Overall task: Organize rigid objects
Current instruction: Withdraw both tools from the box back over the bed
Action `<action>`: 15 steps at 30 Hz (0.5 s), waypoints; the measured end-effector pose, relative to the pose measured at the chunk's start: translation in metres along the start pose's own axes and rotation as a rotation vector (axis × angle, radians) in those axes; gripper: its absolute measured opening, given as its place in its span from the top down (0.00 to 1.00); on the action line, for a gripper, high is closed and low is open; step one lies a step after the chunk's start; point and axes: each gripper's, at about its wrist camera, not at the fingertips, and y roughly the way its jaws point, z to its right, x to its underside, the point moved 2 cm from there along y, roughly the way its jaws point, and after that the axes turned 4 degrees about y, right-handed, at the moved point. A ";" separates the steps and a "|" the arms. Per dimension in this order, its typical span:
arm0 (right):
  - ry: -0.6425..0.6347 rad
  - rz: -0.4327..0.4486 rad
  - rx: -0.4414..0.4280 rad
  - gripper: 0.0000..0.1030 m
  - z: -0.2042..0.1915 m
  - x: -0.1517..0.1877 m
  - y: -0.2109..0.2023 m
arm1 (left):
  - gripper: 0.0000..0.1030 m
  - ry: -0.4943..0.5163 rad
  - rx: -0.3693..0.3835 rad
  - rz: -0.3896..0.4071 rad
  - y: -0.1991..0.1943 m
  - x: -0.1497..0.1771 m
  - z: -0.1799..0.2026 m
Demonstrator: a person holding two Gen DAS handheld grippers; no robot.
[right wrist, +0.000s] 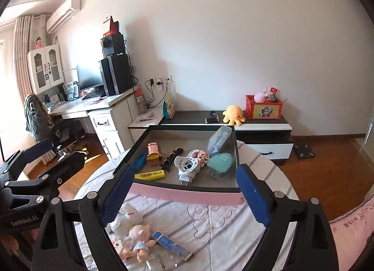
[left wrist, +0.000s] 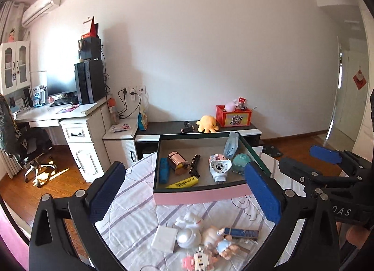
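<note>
A pink-walled box (left wrist: 201, 195) (right wrist: 187, 192) with a dark rim stands on a round table under a white striped cloth (left wrist: 131, 203) (right wrist: 219, 221). Inside lie a yellow highlighter (left wrist: 182, 183) (right wrist: 149, 175), a copper can (left wrist: 178, 162) (right wrist: 153, 151), a blue case (left wrist: 163, 170), a black clip (left wrist: 194, 165) (right wrist: 171, 159), a white plug device (left wrist: 219, 168) (right wrist: 187, 166) and a teal heart box (left wrist: 240, 162) (right wrist: 219, 165). In front of the box lie dolls (left wrist: 221, 240) (right wrist: 139, 238), a blue bar (left wrist: 240, 233) (right wrist: 171, 245) and a white square (left wrist: 164, 238). My left gripper (left wrist: 184, 196) and right gripper (right wrist: 184, 197) hang open above the cloth, nothing between their fingers.
A low black-and-white cabinet (left wrist: 198, 128) (right wrist: 257, 126) behind the table carries a yellow plush octopus (left wrist: 206, 123) (right wrist: 233, 114) and a red box (left wrist: 233, 115) (right wrist: 264, 108). A desk with a computer (left wrist: 88, 81) (right wrist: 115, 76) and an office chair (left wrist: 25, 144) stand at the left. A pink pillow (right wrist: 350, 228) lies at the right.
</note>
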 end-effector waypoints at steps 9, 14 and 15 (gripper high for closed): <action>-0.023 0.125 0.012 0.12 -0.028 0.032 -0.109 | 0.00 -0.029 -0.086 0.075 -0.106 0.028 -0.007; -0.035 0.124 0.001 0.12 -0.043 0.049 -0.138 | 0.00 0.004 -0.129 0.108 -0.143 0.036 -0.002; -0.037 0.129 0.006 0.12 -0.045 0.050 -0.143 | 0.00 0.005 -0.136 0.119 -0.149 0.036 -0.001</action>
